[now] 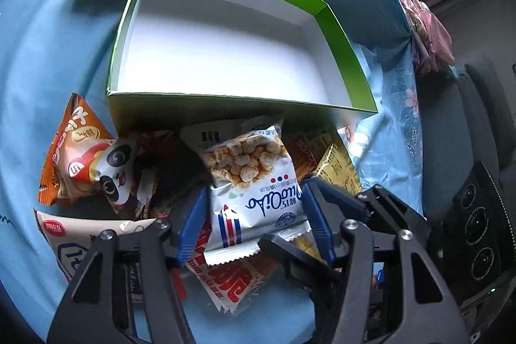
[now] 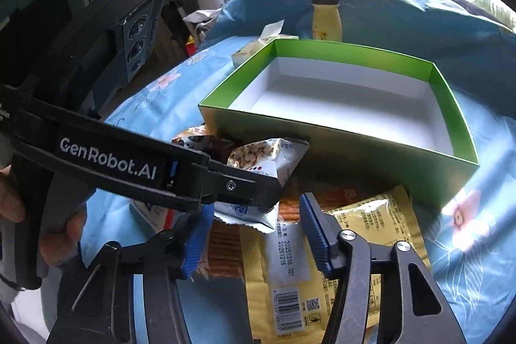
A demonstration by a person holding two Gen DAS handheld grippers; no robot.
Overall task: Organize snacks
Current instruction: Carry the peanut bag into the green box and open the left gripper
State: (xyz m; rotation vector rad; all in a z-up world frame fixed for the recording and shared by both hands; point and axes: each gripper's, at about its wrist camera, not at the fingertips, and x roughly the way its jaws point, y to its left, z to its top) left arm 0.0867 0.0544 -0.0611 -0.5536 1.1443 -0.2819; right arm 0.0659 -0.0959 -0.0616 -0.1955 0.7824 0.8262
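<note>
Just in front of the green box (image 1: 338, 31), the left gripper (image 1: 254, 202) clamps its blue pads on a white puffed-snack packet (image 1: 254, 182) atop the snack pile. Beside it, the right gripper (image 2: 254, 234) straddles a yellow packet (image 2: 371, 215); whether it pinches is unclear. Beyond the box stands a yellow bottle (image 2: 325, 18).

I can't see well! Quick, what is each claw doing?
Left gripper: shut on the white puff bag.
Right gripper: open over the yellow packet.

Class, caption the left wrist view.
Left tongs closed on a white puffed-snack packet before the empty green box.
</note>
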